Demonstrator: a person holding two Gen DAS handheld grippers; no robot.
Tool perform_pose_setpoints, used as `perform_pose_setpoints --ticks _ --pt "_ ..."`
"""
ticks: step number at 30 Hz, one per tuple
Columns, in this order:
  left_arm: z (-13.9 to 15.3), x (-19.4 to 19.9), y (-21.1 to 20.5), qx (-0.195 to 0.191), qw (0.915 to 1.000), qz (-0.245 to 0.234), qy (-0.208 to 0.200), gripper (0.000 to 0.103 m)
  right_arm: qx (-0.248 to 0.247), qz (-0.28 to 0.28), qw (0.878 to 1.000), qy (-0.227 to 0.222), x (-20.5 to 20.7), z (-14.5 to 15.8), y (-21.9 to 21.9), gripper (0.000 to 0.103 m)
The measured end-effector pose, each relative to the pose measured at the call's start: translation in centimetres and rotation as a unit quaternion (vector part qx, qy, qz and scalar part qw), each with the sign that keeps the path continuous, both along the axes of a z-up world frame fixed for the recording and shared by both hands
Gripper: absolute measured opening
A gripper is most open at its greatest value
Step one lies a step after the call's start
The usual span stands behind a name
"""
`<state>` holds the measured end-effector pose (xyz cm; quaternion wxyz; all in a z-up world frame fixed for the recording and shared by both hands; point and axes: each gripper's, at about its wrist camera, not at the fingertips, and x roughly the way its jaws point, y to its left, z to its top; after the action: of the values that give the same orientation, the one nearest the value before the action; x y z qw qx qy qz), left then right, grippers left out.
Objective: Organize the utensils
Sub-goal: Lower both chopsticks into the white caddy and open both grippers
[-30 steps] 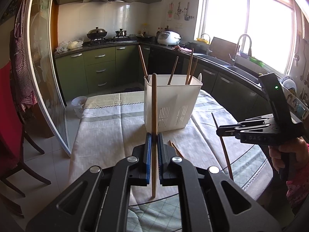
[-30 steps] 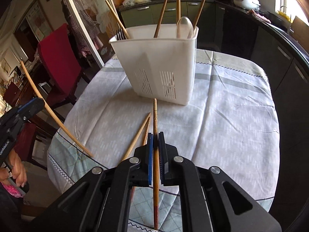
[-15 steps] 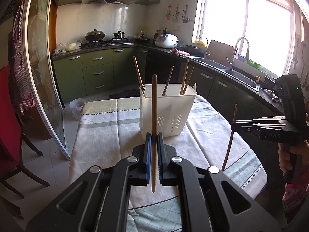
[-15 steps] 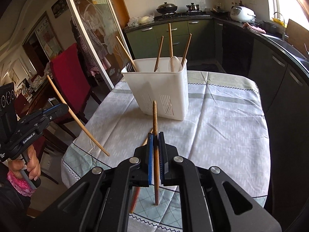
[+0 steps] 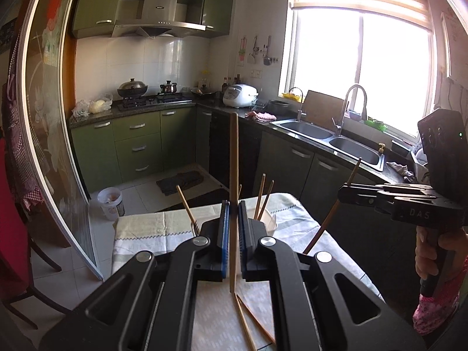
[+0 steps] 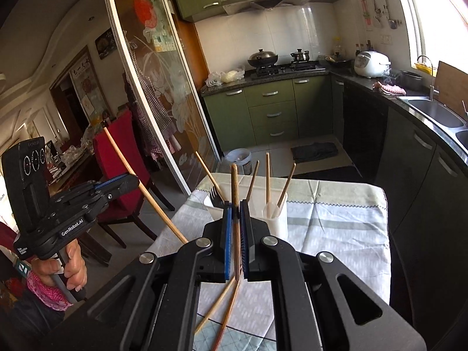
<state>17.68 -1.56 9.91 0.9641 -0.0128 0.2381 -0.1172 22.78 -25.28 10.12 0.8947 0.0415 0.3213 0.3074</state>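
My left gripper (image 5: 232, 204) is shut on a light wooden chopstick (image 5: 233, 158), held upright above the table. My right gripper (image 6: 235, 204) is shut on a darker wooden chopstick (image 6: 235, 181), also upright. The white utensil basket (image 6: 276, 222) stands on the table beyond both grippers, largely hidden behind the jaws; it holds several chopsticks, a fork (image 6: 215, 197) and a white spoon (image 6: 270, 207). Two loose chopsticks (image 5: 248, 318) lie on the cloth below the grippers. The right gripper also shows in the left wrist view (image 5: 343, 191), the left gripper in the right wrist view (image 6: 133, 180).
The table carries a white and green tablecloth (image 6: 336, 222). A red chair (image 6: 122, 158) and a glass sliding door (image 6: 152, 93) stand to the left. Kitchen counters with a sink (image 5: 354, 146) run along the right. A small bin (image 5: 111, 201) sits on the floor beyond the table.
Both grippers have risen and tilted upward with their chopsticks, well above the table. The basket now sits low in both views, behind the jaws.
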Motion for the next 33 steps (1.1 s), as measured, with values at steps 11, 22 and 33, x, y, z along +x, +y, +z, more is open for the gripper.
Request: perform_pose_setpoints --ticks 11,22,33 --pt "2.3 6.3 -1.4 0.008 0.9986 0.029 -0.043 0.006 0.014 -0.033 0.998 -0.053 6.2 6.2 2.1 0.006" --pt "-4.5 11.3 -0.7 0.011 0.9969 0.03 0.072 0.009 -0.059 -0.023 0.998 0.021 11.5 -1.8 5.8 0.006" --pt "-4.6 7.8 -1.3 0.038 0.9942 0.026 0.098 0.039 -0.034 -0.014 0.999 -0.003 8.2 -0.2 4.1 0.01"
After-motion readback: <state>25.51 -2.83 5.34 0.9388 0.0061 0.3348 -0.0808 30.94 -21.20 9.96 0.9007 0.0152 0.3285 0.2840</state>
